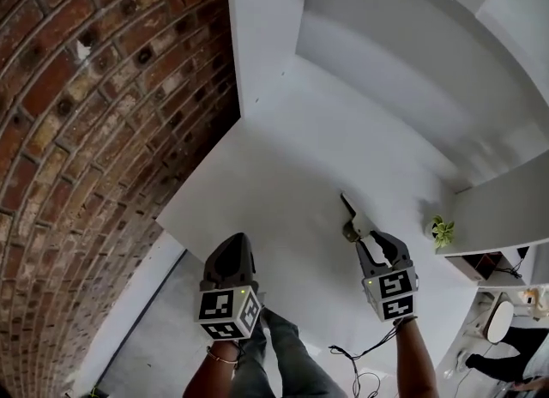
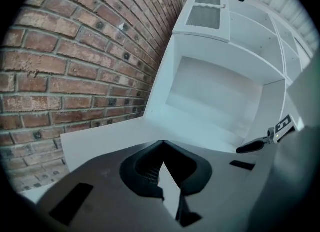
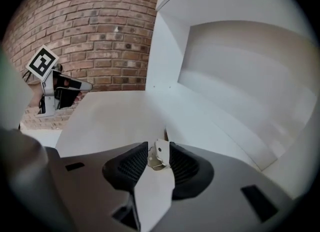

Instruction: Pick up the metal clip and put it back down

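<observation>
Metal clip (image 3: 160, 151) in right gripper's (image 1: 364, 238) jaws, white table (image 1: 257, 173) beside brick wall (image 1: 86, 130).

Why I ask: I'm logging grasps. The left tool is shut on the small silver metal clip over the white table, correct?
No: it is the right tool that is shut on the small silver metal clip over the white table, as the right gripper view shows.
</observation>
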Available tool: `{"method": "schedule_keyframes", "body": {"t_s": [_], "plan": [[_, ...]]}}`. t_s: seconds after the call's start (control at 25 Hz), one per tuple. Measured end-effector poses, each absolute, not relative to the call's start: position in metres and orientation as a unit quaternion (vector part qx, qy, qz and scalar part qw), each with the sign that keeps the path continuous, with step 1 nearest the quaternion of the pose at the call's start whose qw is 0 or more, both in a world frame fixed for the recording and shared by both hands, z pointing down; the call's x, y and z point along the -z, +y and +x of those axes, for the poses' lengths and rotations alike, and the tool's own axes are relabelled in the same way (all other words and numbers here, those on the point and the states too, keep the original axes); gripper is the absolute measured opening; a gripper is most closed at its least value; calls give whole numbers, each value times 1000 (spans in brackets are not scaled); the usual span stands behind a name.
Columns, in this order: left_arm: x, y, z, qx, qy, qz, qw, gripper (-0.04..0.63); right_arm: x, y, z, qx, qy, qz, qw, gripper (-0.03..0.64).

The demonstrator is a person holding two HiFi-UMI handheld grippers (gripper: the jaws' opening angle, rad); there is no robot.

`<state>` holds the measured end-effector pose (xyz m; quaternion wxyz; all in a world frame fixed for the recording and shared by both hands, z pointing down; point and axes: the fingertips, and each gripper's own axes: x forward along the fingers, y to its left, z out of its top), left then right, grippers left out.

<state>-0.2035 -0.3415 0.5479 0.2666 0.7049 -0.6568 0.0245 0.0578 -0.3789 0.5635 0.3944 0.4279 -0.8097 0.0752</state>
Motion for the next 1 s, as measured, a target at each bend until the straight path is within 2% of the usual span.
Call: {"method": "schedule_keyframes", "body": {"t_s": [0.24,0.8,1.0], "plan": [[-560,-343,-216,-24,-665,692,279,5,-581,-384,57,-81,-804,409,423,133],[-567,-347,-222,-31,-672,685,279,5,-606,-395,51,-7,-787,380,487,134],[-567,-345,-227,-31,-677,681,278,5,-609,-398,50,4,-780,377,499,114]]}}
